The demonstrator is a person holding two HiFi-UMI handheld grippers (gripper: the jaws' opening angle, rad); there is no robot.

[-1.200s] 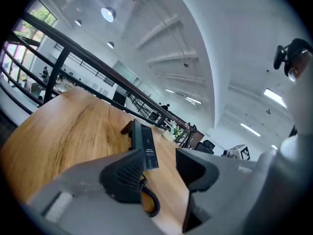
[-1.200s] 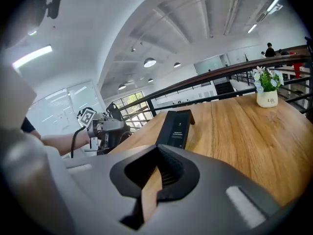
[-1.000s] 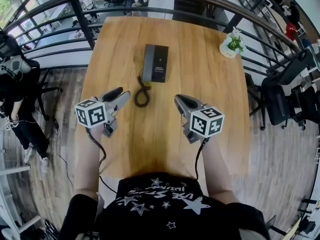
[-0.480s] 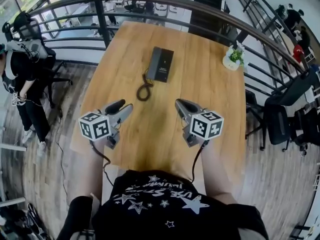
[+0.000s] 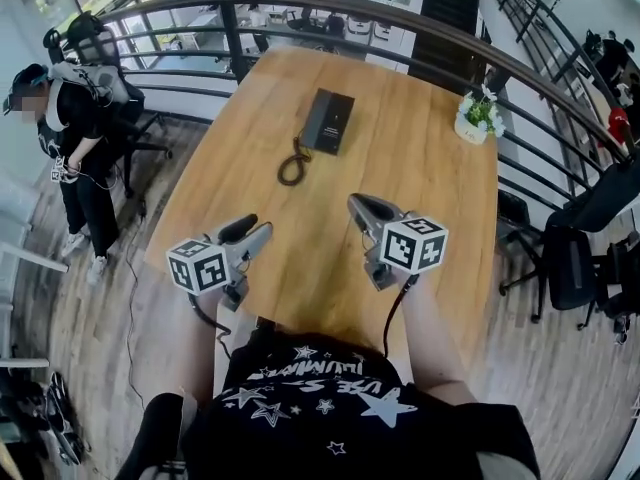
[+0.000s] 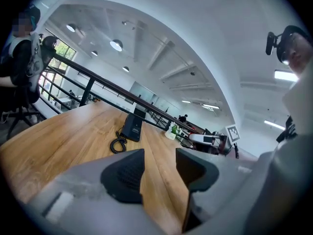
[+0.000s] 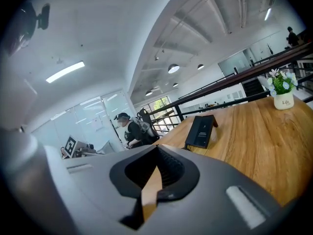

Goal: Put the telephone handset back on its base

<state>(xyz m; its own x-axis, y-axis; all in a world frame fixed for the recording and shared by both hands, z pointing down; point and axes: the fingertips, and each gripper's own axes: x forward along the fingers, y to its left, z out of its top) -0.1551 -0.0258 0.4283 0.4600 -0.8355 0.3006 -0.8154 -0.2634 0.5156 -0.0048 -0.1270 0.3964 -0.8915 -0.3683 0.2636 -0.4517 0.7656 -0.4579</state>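
Left tool (image 5: 245, 230) at lower left of the head view, over the near part of the table (image 5: 430, 198), marker cube toward the person; in the left gripper view, jaws parted by a moderate gap, only bare wood between them, nothing gripped. Right tool (image 5: 356, 204) at lower centre-right of the head view, level with the left one and well apart from it, also above the near tabletop; in the right gripper view, jaws drawn together with tips meeting, only a thin wedge of wood visible between the pads, nothing gripped. Telephone (image 5: 328, 121) at upper centre of the head view, a flat black unit lying on the far half of the table, well apart from both tools; handset not distinguishable from base at this size. Coiled cord (image 5: 292, 166) looped on the wood just below and left of the telephone, running up to its near edge; same pair at centre-left of the left gripper view, telephone (image 6: 132, 126) behind cord (image 6: 117, 144), and telephone (image 7: 200, 131) right of centre in the right gripper view. Potted plant (image 5: 478, 116) in a white pot near the table's far right corner, at upper right. Curved dark railing (image 5: 400, 13) behind the table along the top of the frame. Bystander (image 5: 75, 118) in dark clothing standing on the wooden floor at upper left, beyond the table's left edge.
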